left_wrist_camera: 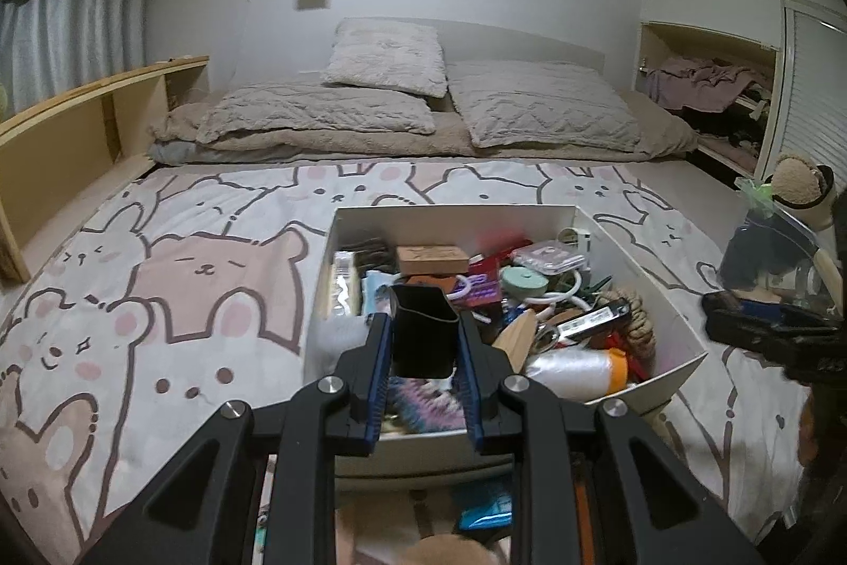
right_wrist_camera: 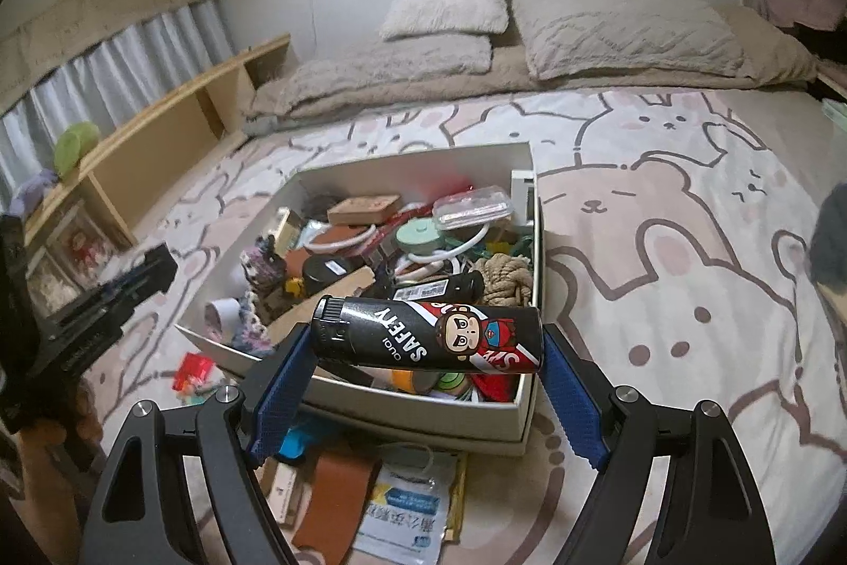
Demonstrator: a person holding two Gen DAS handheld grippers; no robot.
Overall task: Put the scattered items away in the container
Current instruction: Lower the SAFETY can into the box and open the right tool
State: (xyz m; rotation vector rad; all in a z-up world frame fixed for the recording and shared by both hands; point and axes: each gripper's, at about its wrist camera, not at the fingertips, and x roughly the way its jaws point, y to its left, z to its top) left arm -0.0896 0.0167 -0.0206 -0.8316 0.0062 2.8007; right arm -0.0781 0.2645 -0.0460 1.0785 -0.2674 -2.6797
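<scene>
Black printed can (right_wrist_camera: pixel 429 334) lies crosswise, pinched end to end in the right tool (right_wrist_camera: pixel 426 371) above the white box (right_wrist_camera: pixel 418 411) near rim; left tool (left_wrist_camera: pixel 423 342) nearby clamps a small black cup (left_wrist_camera: pixel 423 332) over the box too.

Bed (right_wrist_camera: pixel 661 247) under a cartoon-animal sheet; white box (right_wrist_camera: pixel 413 411) resting mid-sheet, pillows (left_wrist_camera: pixel 381 109) beyond the box, loose packets (right_wrist_camera: pixel 407 507) just before it.

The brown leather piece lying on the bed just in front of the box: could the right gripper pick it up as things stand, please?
Probably not yet. The right gripper is already shut on the black cartoon-printed can, held crosswise between its pads, so its jaws are occupied. The brown leather piece itself lies uncovered in front of the white box.
</scene>
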